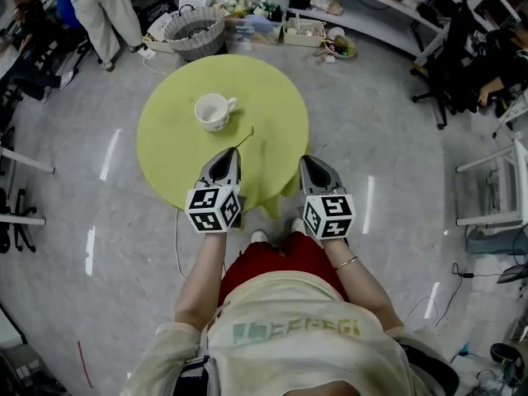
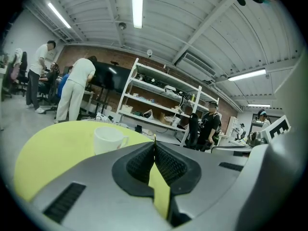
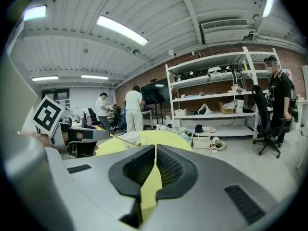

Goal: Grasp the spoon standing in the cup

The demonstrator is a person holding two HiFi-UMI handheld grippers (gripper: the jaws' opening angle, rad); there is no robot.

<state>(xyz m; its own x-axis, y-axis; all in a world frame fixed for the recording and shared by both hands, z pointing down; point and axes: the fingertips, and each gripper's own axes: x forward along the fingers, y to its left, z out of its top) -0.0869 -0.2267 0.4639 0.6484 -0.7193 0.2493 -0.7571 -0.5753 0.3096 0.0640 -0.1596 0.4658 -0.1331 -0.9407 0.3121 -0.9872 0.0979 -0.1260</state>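
So the spoon (image 1: 244, 138) isn't in the cup (image 1: 213, 111) at all, it's pinched in the left gripper (image 1: 224, 155), whose jaws are clamped together on one end of it. It's a thin gold stick that pokes out past the jaw tips, slanting up and away over the table (image 1: 173, 159), just right of the cup and not touching it. In the left gripper view you only get a sliver of gold peeking above the closed jaw tips; the right gripper view shows it side-on, a gold line running in front of the cup. The cup is white, upright, handle pointing right, sitting near the middle of the round yellow-green table. The right gripper (image 1: 313, 162) sits beside the left one at the near edge of the table, jaws pressed together with nothing between them. Past the table there's a basket (image 1: 195, 33) on the floor and a person (image 1: 103, 7) standing at top left.
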